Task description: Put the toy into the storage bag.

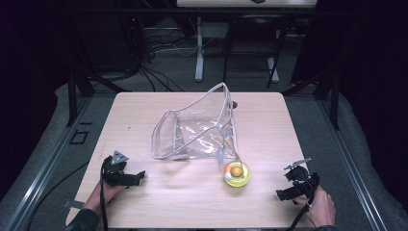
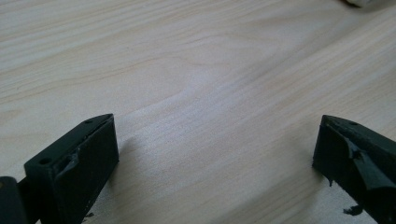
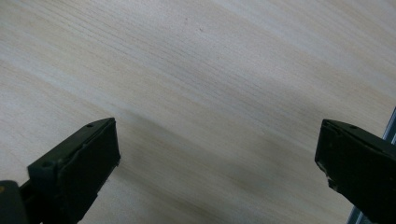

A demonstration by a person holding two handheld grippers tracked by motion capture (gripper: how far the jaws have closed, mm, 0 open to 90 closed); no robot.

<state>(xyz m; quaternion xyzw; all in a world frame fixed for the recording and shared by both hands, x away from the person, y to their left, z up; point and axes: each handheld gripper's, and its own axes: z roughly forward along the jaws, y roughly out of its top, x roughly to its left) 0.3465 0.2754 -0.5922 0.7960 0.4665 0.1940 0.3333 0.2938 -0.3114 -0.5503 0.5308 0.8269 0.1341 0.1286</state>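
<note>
A clear, soft plastic pouch with a grey-white zip edge (image 1: 195, 126) sits in the middle of the high view on the pale wood-grain table (image 1: 144, 202), its mouth standing up and gaping toward the upper right of the frame. Just below its lower right corner lies a small round yellow-green dish with an orange ball in it (image 1: 236, 173), with a thin cord or stick running from it up toward the pouch; I cannot tell what that strand is.

The left gripper (image 1: 136, 178) rests low at the lower left of the frame, held in a hand, pointing right across the bare wood. In its own view the two black jaws stand wide apart with nothing between them. The right gripper (image 1: 285, 194) sits at the lower right, well apart from the dish, and its own view likewise shows spread jaws over bare tabletop.

To my eye the work is about to start: both tools are parked and nothing is gripped. The dish looks meant for the pouch. To do that well, I would have the left gripper pinch the pouch's raised rim to steady the floppy opening, while the right one comes in level on the dish's edge, so the ball does not roll off. The loose strand could snag, so approach slowly.
</note>
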